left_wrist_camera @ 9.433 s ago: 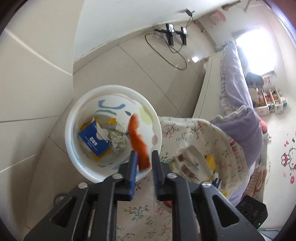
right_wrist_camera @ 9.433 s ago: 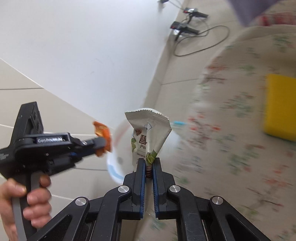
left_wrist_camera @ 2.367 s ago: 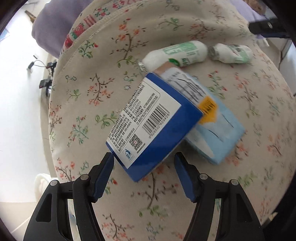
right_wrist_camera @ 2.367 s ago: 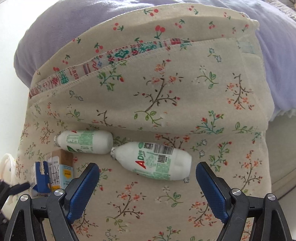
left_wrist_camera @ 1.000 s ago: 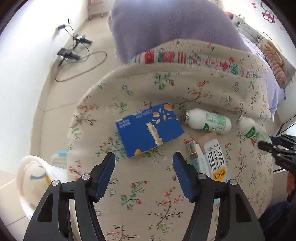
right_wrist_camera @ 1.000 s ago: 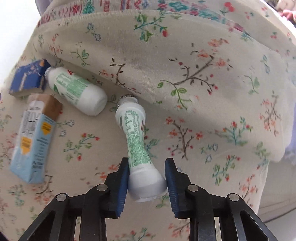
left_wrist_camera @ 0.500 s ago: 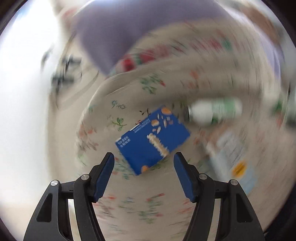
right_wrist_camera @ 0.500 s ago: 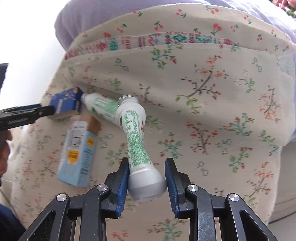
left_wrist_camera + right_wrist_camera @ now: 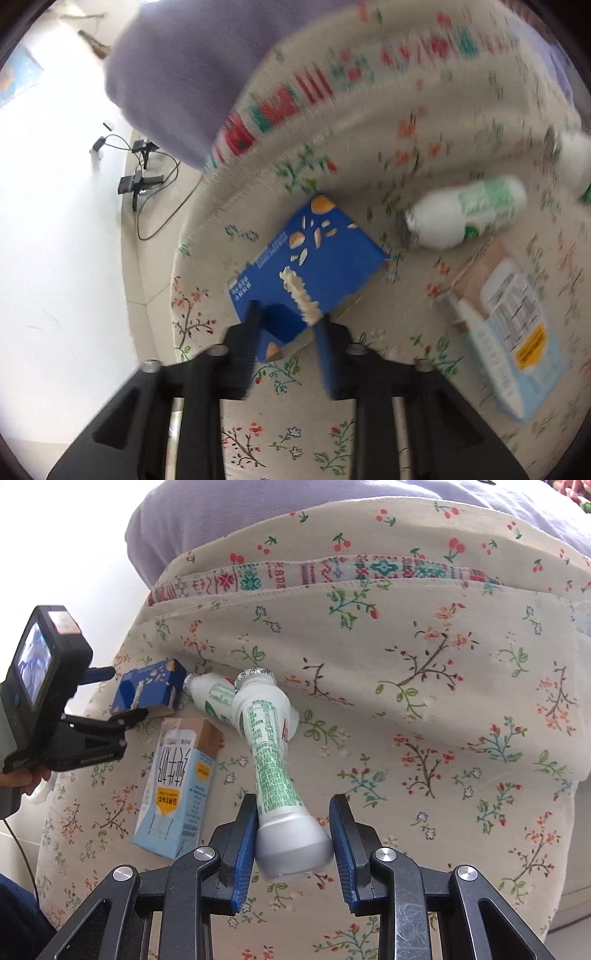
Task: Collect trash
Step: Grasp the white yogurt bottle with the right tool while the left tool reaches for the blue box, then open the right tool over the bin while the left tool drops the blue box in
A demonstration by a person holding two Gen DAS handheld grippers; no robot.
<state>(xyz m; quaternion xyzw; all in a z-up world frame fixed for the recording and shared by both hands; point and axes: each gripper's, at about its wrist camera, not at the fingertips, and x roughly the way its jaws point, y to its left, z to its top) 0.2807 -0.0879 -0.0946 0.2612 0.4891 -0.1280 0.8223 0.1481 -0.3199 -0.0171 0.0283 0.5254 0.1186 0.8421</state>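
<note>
My left gripper [image 9: 286, 325] is shut on the near corner of a blue snack box [image 9: 306, 266], which lies on the floral cloth. It also shows in the right wrist view [image 9: 147, 692] with the left gripper [image 9: 122, 698] on it. My right gripper [image 9: 293, 834] is shut on the base of a white and green drink bottle [image 9: 273, 760] and holds it above the cloth, cap pointing away. A second white bottle [image 9: 465, 218] lies beside the box. A light blue milk carton [image 9: 506, 343] lies flat to the right; it also shows in the right wrist view [image 9: 177, 790].
The floral cloth [image 9: 443, 709] covers a rounded surface, with a purple blanket [image 9: 295, 502] behind it. Tiled floor with black cables and a small stand [image 9: 140, 177] lies to the left, below the cloth's edge.
My left gripper has closed from wide open onto the blue box's corner. My right gripper has lifted the bottle a little and still holds it.
</note>
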